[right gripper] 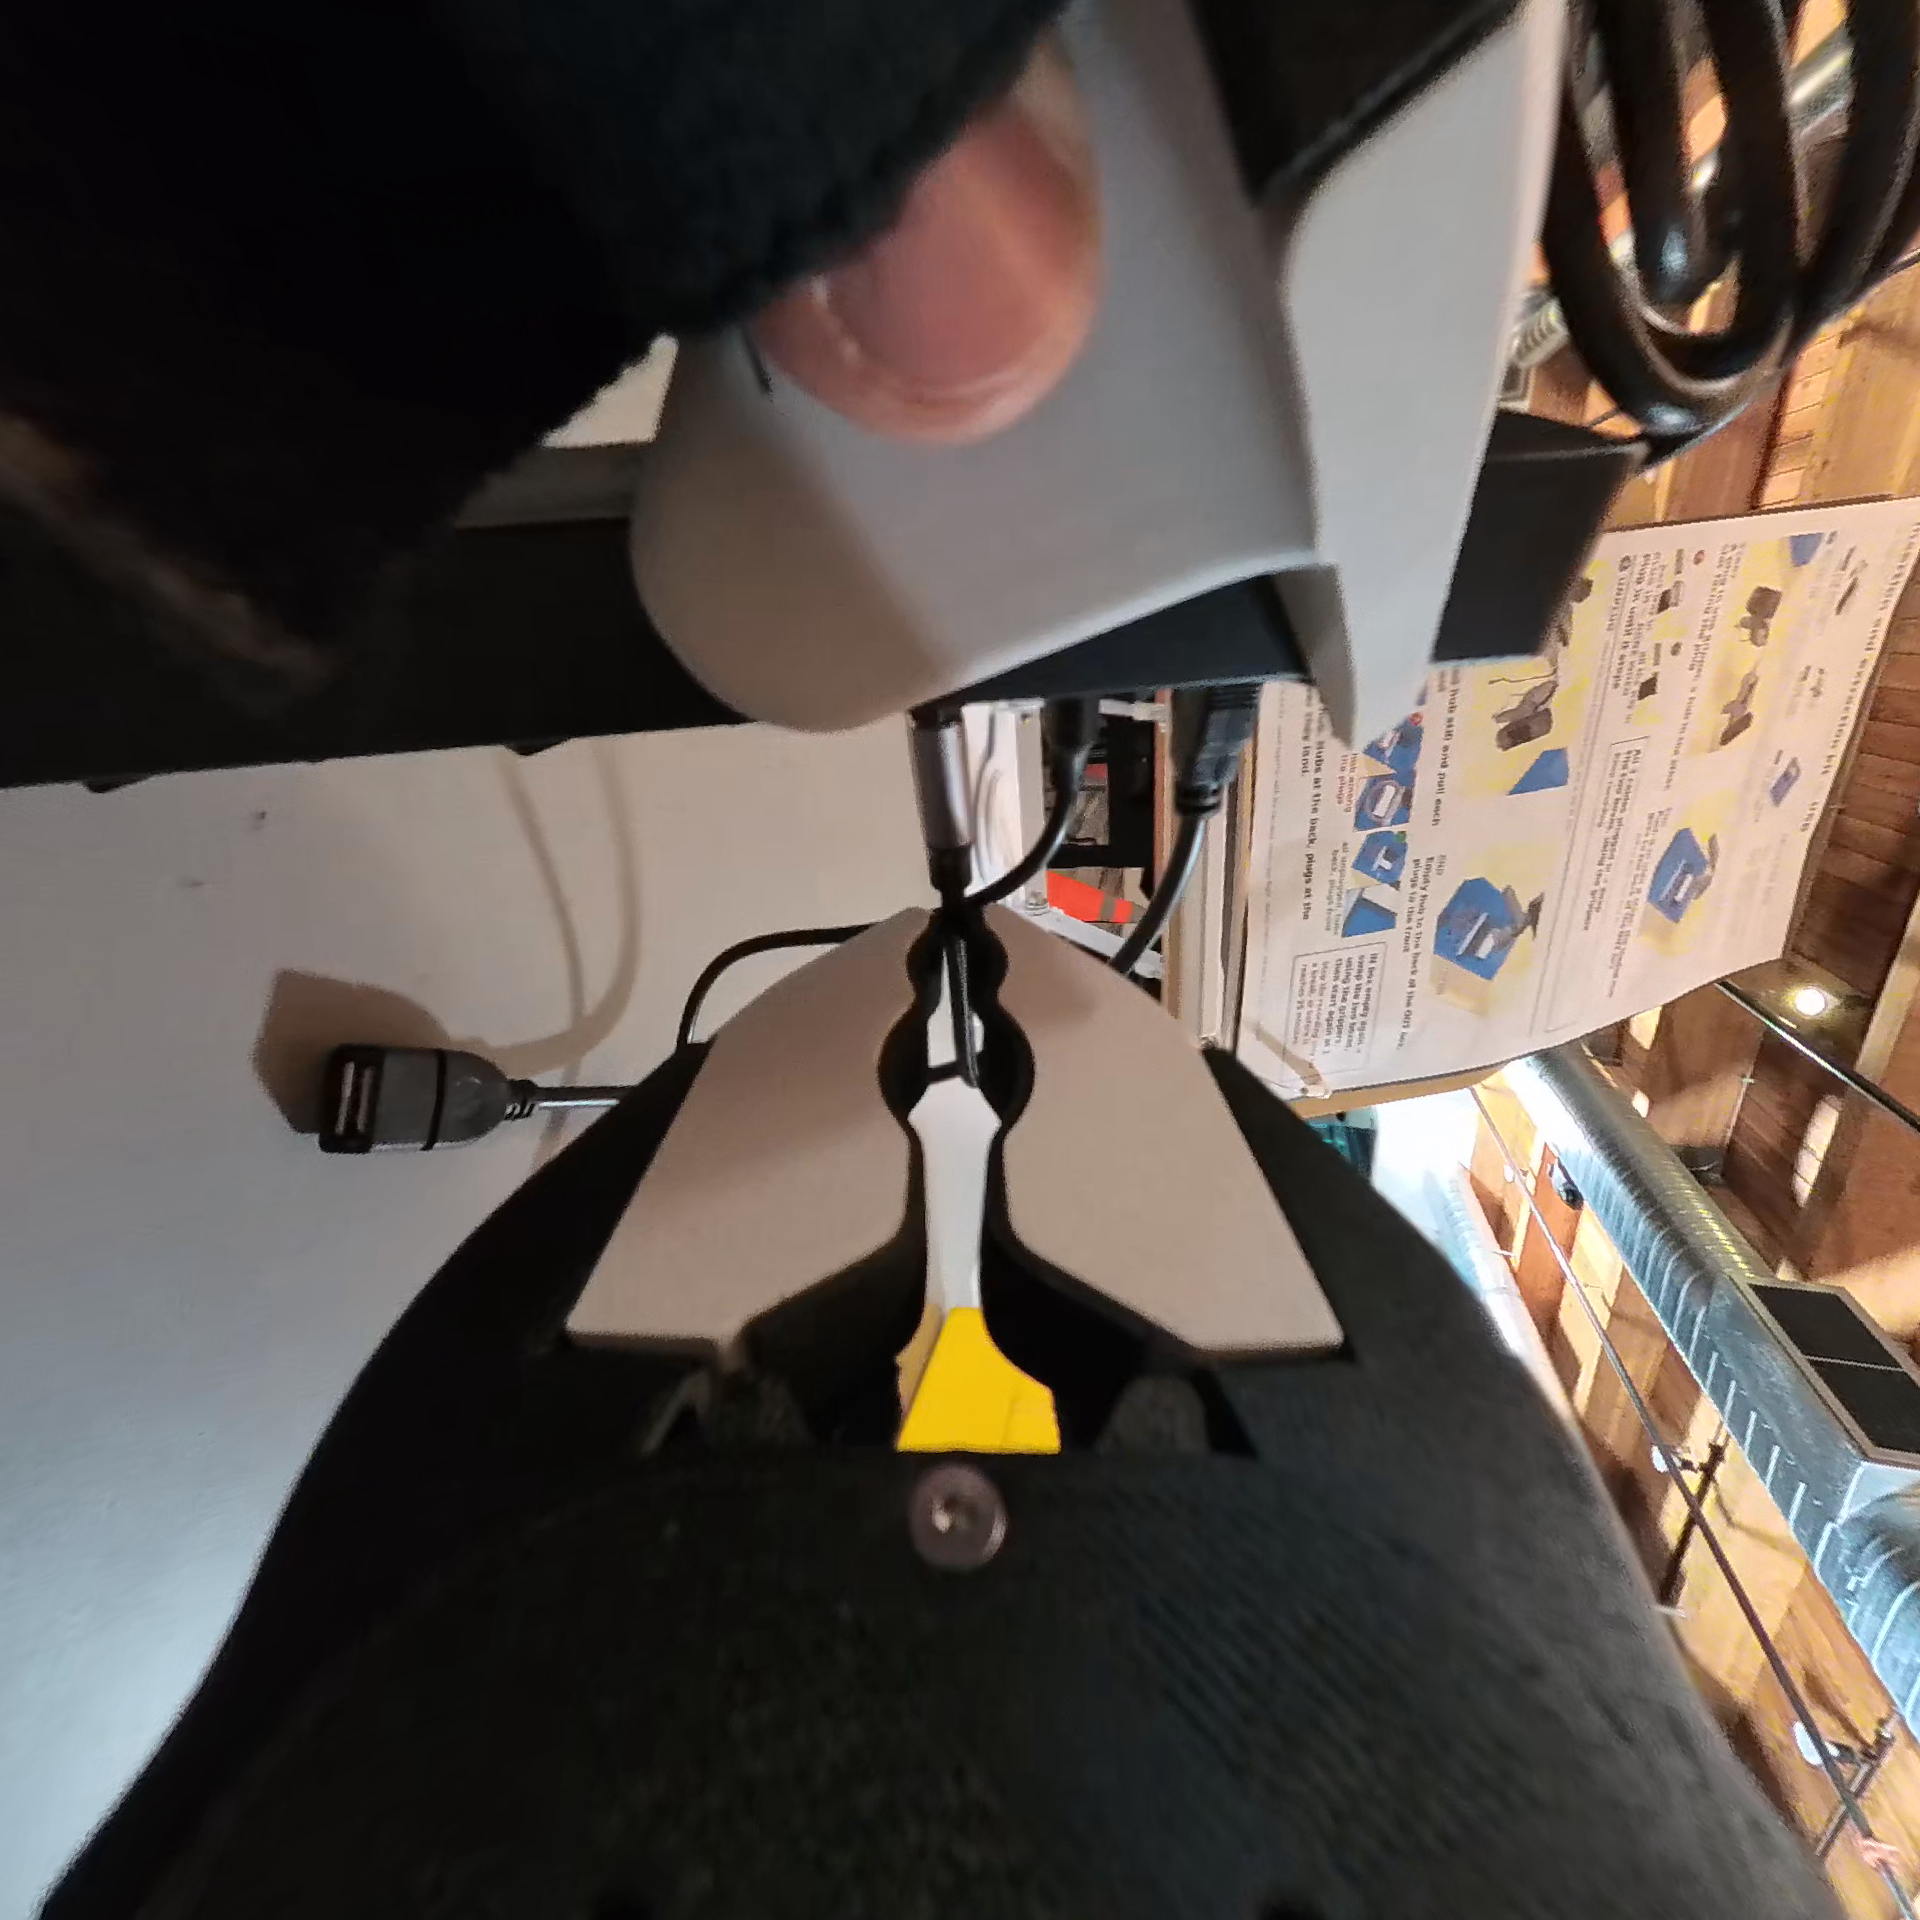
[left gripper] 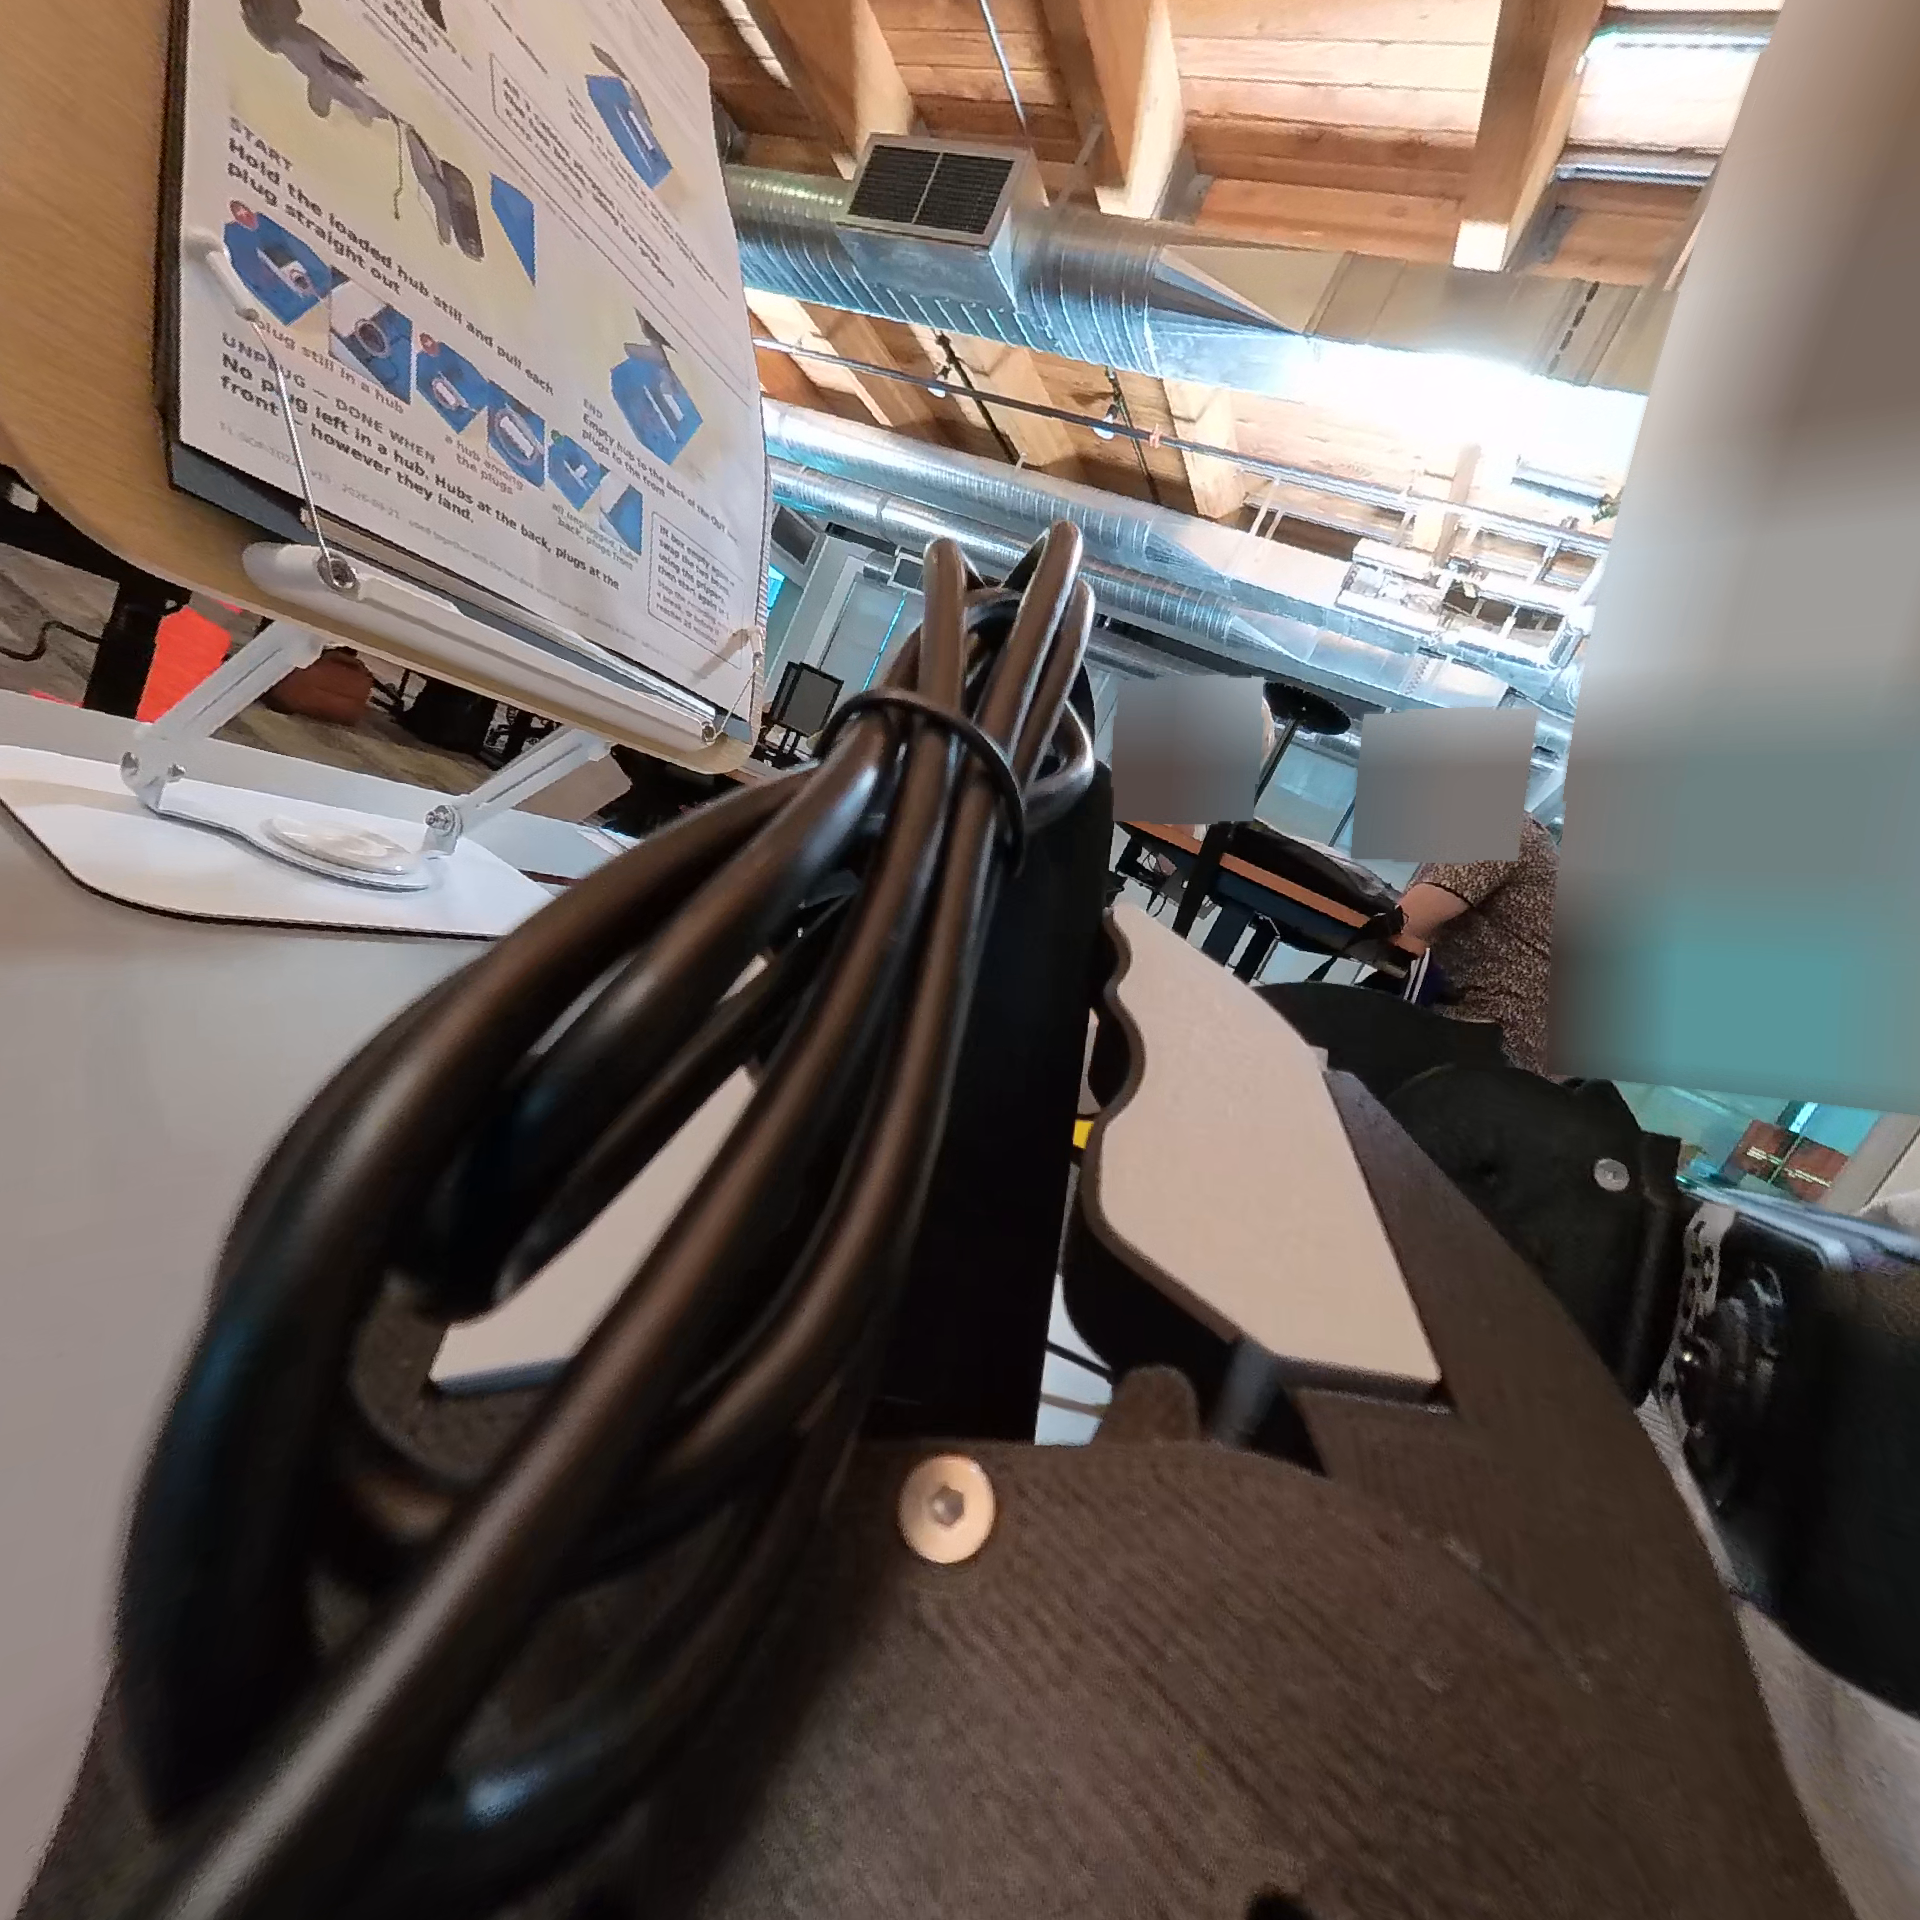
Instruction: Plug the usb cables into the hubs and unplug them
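My left gripper (left gripper: 997, 935) is shut on a black hub (left gripper: 1008, 1122). A tied coil of thick black cable (left gripper: 665, 1091) hangs over its left finger and hides it; the grey right finger (left gripper: 1247, 1143) shows. In the right wrist view the left gripper (right gripper: 1039, 468) holds the hub's edge (right gripper: 1195, 655) with a silver plug (right gripper: 940, 790) and two black plugs (right gripper: 1205, 758) in it. A thumb (right gripper: 935, 291) rests on its grey finger. My right gripper (right gripper: 956, 935) is shut on the silver plug's thin black cable (right gripper: 966, 1008), just below the plug.
A loose black USB socket end (right gripper: 395, 1096) lies on the white table (right gripper: 208, 1351) to the left. An instruction sheet on a stand (left gripper: 468, 312) stands at the table's back; it also shows in the right wrist view (right gripper: 1558, 790). People sit at desks (left gripper: 1486, 935) beyond. The left gripper's tips are roughly 7 centimetres from the right gripper's.
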Demonstrator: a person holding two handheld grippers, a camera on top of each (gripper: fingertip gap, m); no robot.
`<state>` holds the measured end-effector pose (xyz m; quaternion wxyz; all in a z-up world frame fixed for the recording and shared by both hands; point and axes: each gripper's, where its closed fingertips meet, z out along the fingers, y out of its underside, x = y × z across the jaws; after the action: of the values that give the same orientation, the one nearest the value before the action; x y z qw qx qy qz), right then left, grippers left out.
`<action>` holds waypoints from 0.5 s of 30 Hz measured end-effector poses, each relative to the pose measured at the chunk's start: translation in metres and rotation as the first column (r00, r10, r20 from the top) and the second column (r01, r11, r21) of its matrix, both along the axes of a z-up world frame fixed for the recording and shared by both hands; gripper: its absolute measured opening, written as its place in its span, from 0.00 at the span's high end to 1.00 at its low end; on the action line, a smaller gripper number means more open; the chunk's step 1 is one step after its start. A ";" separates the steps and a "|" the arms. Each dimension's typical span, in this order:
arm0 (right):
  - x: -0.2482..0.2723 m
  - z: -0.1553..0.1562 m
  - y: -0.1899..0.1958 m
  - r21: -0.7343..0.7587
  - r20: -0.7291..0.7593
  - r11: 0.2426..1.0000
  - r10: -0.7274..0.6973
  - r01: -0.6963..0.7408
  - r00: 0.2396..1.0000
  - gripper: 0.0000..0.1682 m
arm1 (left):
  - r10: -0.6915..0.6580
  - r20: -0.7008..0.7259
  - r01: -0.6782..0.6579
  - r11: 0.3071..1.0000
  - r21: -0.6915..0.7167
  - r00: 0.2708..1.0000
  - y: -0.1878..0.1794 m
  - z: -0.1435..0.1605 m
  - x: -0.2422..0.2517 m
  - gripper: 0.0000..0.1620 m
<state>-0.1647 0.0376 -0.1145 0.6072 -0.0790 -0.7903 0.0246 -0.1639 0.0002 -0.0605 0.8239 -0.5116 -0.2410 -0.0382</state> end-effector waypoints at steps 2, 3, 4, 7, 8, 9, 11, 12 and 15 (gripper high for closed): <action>0.001 -0.002 -0.001 0.005 -0.003 1.000 0.003 -0.003 1.000 0.98 | 0.000 0.009 0.000 1.000 0.006 1.000 -0.001 0.000 -0.001 0.69; 0.001 -0.003 -0.001 0.001 -0.001 1.000 0.006 -0.006 1.000 0.98 | 0.001 0.015 -0.001 1.000 0.011 1.000 -0.001 0.000 -0.001 0.69; 0.001 -0.003 -0.001 -0.005 -0.002 1.000 0.009 -0.009 1.000 0.98 | 0.000 0.021 0.000 1.000 0.015 1.000 -0.002 -0.001 -0.002 0.69; 0.001 0.000 -0.001 -0.032 -0.018 0.999 0.017 -0.017 1.000 0.98 | -0.014 0.044 0.012 0.999 0.031 0.999 -0.002 -0.001 -0.003 0.69; 0.001 0.001 -0.001 -0.040 -0.024 0.999 0.019 -0.020 1.000 0.98 | -0.019 0.047 0.017 0.999 0.033 0.999 -0.002 -0.001 -0.002 0.69; 0.001 0.003 -0.001 -0.048 -0.031 0.999 0.023 -0.025 0.999 0.98 | -0.022 0.049 0.020 0.999 0.035 0.999 -0.002 -0.001 -0.002 0.70; 0.002 0.009 -0.001 -0.060 -0.057 0.997 0.037 -0.040 0.998 0.98 | -0.018 0.056 0.016 0.999 0.039 0.998 -0.003 -0.002 -0.004 0.69; 0.003 0.012 -0.002 -0.064 -0.071 0.997 0.045 -0.050 0.996 0.98 | -0.015 0.065 0.012 0.999 0.045 0.998 -0.004 -0.002 -0.005 0.69; 0.006 0.014 -0.006 -0.074 -0.074 0.995 0.060 -0.066 0.995 0.98 | -0.002 0.107 -0.006 0.997 0.072 0.994 -0.008 -0.004 -0.012 0.70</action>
<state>-0.1584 0.0317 -0.1008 0.6306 -0.0761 -0.7686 0.0768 -0.1756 -0.0080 -0.0643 0.8277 -0.4786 -0.2836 -0.0735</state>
